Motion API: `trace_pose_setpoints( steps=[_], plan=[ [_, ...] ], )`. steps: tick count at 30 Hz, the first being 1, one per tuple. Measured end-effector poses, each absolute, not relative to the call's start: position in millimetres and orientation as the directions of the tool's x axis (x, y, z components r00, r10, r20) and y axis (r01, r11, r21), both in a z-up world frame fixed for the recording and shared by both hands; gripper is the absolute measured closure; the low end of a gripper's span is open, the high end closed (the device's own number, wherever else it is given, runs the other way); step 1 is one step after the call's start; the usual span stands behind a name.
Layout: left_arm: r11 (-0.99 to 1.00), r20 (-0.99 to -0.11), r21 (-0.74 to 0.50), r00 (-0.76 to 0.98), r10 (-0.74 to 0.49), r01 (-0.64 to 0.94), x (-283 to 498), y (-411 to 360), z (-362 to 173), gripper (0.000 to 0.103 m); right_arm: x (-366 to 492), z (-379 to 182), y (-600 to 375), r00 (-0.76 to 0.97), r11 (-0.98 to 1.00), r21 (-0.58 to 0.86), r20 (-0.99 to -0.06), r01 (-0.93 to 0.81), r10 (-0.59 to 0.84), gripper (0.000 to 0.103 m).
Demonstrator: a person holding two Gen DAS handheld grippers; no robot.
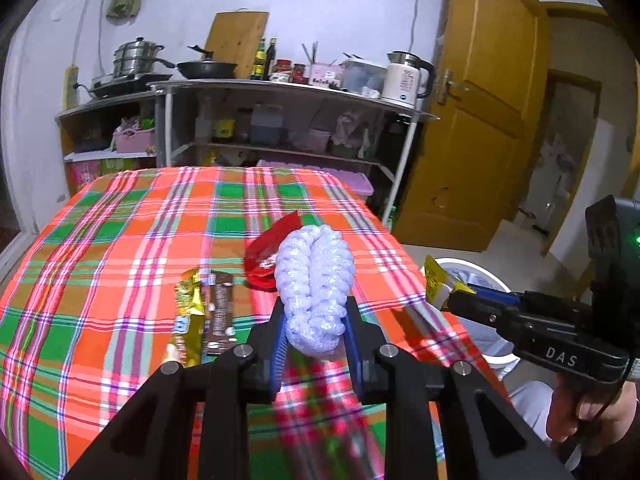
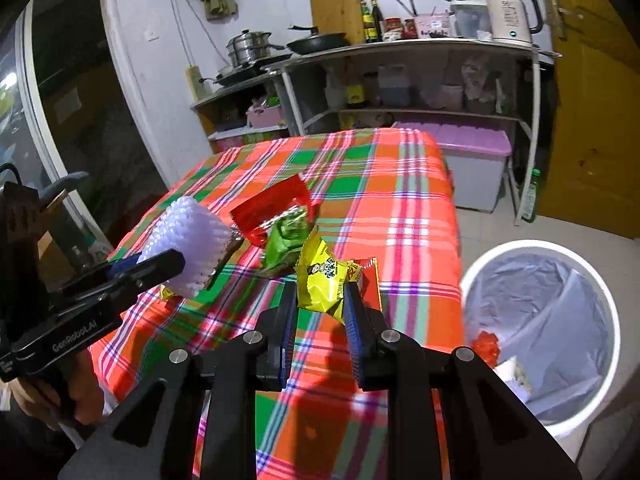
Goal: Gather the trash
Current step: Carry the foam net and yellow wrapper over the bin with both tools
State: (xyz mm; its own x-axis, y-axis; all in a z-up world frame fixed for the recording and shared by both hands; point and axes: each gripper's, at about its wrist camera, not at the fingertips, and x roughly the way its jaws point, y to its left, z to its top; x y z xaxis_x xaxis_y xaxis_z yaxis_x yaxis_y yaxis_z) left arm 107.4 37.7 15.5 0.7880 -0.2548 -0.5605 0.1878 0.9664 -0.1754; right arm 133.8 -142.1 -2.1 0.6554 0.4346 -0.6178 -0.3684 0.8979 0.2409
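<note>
My left gripper (image 1: 316, 310) is shut on a white foam fruit net (image 1: 316, 276), held above the plaid-clothed table (image 1: 120, 240). From the right wrist view the same net (image 2: 188, 236) sticks out of the left gripper (image 2: 170, 266) at the left. My right gripper (image 2: 324, 294) is shut on a crumpled yellow snack packet (image 2: 322, 280), lifted near the table's right edge. In the left wrist view the right gripper (image 1: 454, 300) holds that packet (image 1: 436, 282) at the right. A white bin with a clear liner (image 2: 532, 245) stands on the floor to the right.
On the cloth lie a red wrapper (image 1: 264, 254), a gold wrapper (image 1: 188, 308), a brown wrapper (image 1: 218, 312) and a green wrapper (image 2: 288, 240). The bin holds some scraps. Kitchen shelves (image 1: 280, 92) and a purple-lidded box (image 2: 472, 160) stand beyond the table; a yellow door (image 1: 480, 120) is at the right.
</note>
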Motion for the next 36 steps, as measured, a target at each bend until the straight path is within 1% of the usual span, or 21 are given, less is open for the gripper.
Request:
trace_pose_setpoints(
  steps=[16,27,36],
  plan=[
    [0.933,-0.543,-0.165,0.76,-0.356,0.319,111.1,-30.7,27.4,0.077,114.8,7.9,-209.4,0.732,0.941,0.234,-0.593,-0.243,0.336,0.079],
    [0.903,-0.551,-0.175,0.722,-0.419,0.392,127.9,-74.5,23.9,0.077,114.7,1.9,-251.8,0.755,0.963,0.229,-0.604,-0.142,0.255,0.079],
    [0.881,-0.574,-0.17,0.682,-0.453,0.442,143.8,-111.2,13.6,0.077,118.7,-8.5,-281.1,0.755,0.966,0.246,-0.617,-0.083,0.222,0.079]
  ],
)
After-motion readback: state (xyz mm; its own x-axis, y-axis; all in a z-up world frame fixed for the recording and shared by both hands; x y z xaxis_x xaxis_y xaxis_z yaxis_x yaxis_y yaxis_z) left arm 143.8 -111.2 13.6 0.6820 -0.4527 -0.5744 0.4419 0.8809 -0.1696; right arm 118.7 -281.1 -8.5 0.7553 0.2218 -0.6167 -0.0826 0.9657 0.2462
